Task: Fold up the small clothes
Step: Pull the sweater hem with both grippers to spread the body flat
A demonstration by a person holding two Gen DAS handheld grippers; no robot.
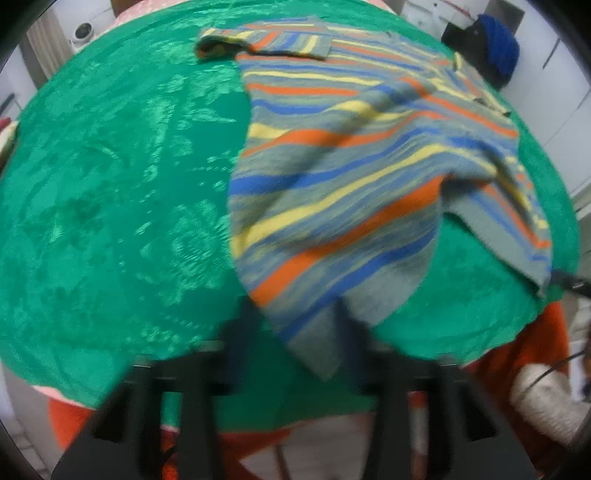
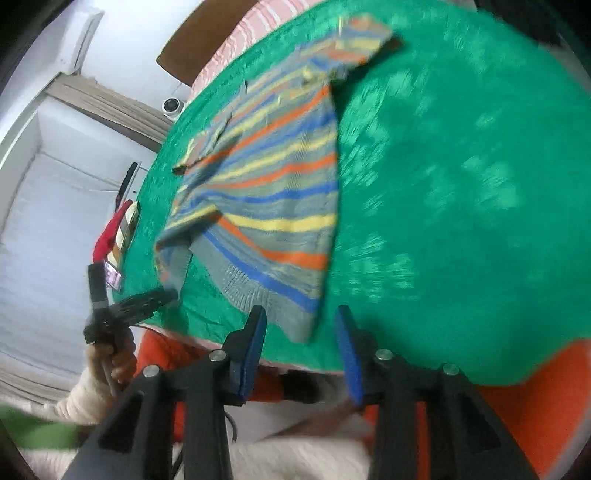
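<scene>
A small striped knit sweater [image 1: 332, 155], grey with orange, blue and yellow bands, lies on a green tablecloth [image 1: 110, 184]. My left gripper [image 1: 295, 317] is open, and the sweater's near hem corner lies loose between its fingers. In the right wrist view the sweater [image 2: 273, 192] lies flat, its hem corner just ahead of my open, empty right gripper [image 2: 301, 317]. The left gripper [image 2: 147, 299] shows there at the sweater's left edge, close to a sleeve end. The right gripper tip [image 1: 569, 280] shows at the sleeve end in the left wrist view. Both views are blurred.
The round table has an orange cloth [image 2: 535, 406] below the green one. A red item and striped things [image 2: 118, 229] sit at the table's left edge. A blue and black object [image 1: 495, 48] stands beyond the far right. A white camera [image 1: 83, 31] sits behind.
</scene>
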